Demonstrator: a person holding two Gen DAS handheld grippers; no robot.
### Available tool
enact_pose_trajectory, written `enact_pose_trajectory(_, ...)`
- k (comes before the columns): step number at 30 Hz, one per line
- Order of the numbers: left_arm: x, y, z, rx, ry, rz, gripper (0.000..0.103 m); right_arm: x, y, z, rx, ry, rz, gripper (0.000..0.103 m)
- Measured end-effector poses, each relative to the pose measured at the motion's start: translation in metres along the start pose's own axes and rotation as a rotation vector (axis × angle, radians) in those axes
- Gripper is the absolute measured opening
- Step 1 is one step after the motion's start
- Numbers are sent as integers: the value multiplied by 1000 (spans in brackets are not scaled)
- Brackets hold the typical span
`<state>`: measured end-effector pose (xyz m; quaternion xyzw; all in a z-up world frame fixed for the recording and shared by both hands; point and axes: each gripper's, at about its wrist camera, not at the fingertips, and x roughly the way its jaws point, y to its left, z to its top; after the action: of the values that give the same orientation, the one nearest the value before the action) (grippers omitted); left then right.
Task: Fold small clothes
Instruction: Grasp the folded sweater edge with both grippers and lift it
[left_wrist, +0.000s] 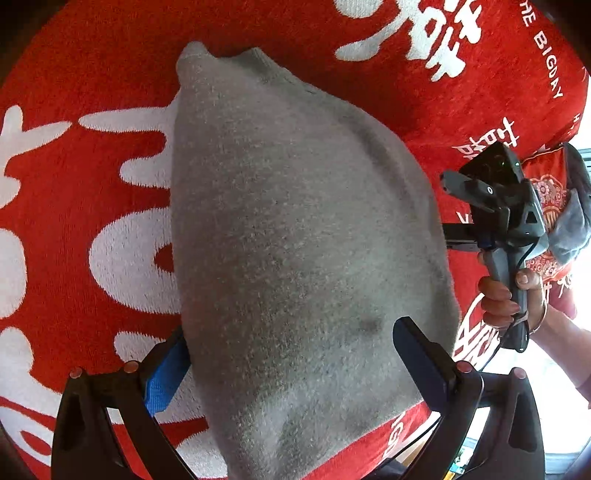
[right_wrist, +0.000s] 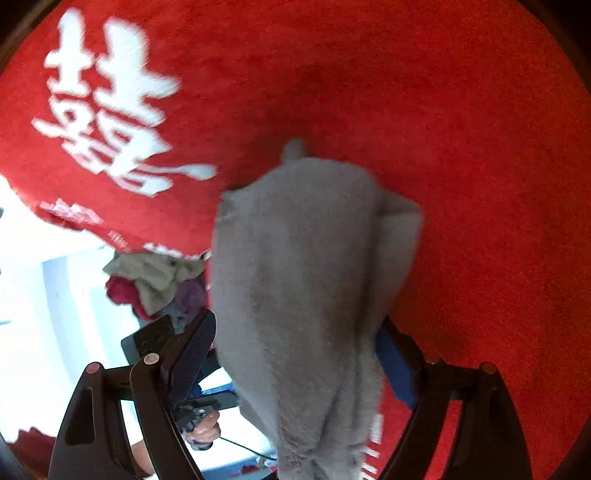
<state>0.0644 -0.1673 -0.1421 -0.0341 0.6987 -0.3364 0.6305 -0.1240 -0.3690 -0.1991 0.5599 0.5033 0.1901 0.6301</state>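
A grey fuzzy garment (left_wrist: 295, 229) hangs or lies over a red cloth with white characters (left_wrist: 92, 110). In the left wrist view my left gripper (left_wrist: 291, 354) has its fingers wide apart on either side of the garment's near end, one blue-padded finger (left_wrist: 166, 380) at its left edge. The right gripper (left_wrist: 476, 206) shows at the right, hand-held, beside the garment's edge. In the right wrist view the same garment (right_wrist: 303, 280) runs between the right gripper's (right_wrist: 295, 354) spread fingers and drapes down past them.
The red cloth (right_wrist: 443, 147) covers the whole surface. A pile of mixed clothes (right_wrist: 155, 284) lies beyond its edge at the left of the right wrist view. A red embroidered cushion (left_wrist: 550, 199) sits at the right of the left wrist view.
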Motion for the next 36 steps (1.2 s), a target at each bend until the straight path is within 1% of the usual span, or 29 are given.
enact_pose_trajectory(3, 4, 10, -2, -5, -2, 4, 103, 12, -5, 1, -5, 46, -6, 87)
enact_pose_trajectory(6, 5, 6, 0, 6, -9, 34, 103, 13, -11, 2, 16, 20, 30, 87)
enact_pose_trajectory(7, 4, 5, -1, 8, -16, 53, 102, 14, -12, 2, 33, 9, 28, 85)
enact_pose_trajectory(8, 2, 3, -2, 14, -28, 70, 93, 16, -12, 3, 56, 0, 18, 72)
enact_pose_trajectory(9, 2, 0, -2, 19, -35, 89, 90, 16, -12, 1, 73, 1, -13, 59)
enact_pose_trajectory(10, -1, -2, -3, 22, -44, 96, 83, 21, -11, 1, 85, 10, -43, 45)
enact_pose_trajectory(11, -4, -2, -4, 16, -55, 96, 74, 22, -8, 1, 82, 1, -47, 44)
enact_pose_trajectory(12, -9, 0, -6, 6, -66, 90, 69, 21, -4, -1, 73, -5, -48, 42)
enact_pose_trajectory(13, -15, 2, -7, -4, -77, 76, 61, 20, 2, -2, 65, -12, -40, 42)
enact_pose_trajectory(14, -21, 3, -9, -13, -88, 57, 58, 17, 8, -5, 58, -20, -21, 41)
enact_pose_trajectory(15, -26, 4, -10, -15, -96, 44, 57, 13, 15, -9, 55, -26, -1, 41)
enact_pose_trajectory(18, -42, 2, -16, -3, -117, 13, 56, 8, 38, -18, 37, -37, 47, 41)
enact_pose_trajectory(21, -60, 3, -25, 19, -146, -6, 56, 7, 61, -28, 15, -56, 66, 41)
enact_pose_trajectory(23, -77, 7, -34, 22, -168, -37, 56, 6, 75, -38, 17, -78, 80, 41)
enact_pose_trajectory(26, -101, 12, -50, 32, -183, -53, 56, 9, 102, -59, 7, -100, 88, 41)
enact_pose_trajectory(28, -121, 16, -66, 51, -187, -44, 56, 12, 113, -73, 1, -104, 88, 41)
enact_pose_trajectory(31, -140, 20, -88, 64, -184, -20, 56, 29, 131, -99, 9, -105, 104, 41)
enact_pose_trajectory(32, -149, 26, -91, 62, -183, -15, 56, 38, 135, -109, 15, -103, 113, 41)
enact_pose_trajectory(36, -162, 57, -112, 37, -181, 23, 56, 79, 144, -134, 20, -79, 143, 41)
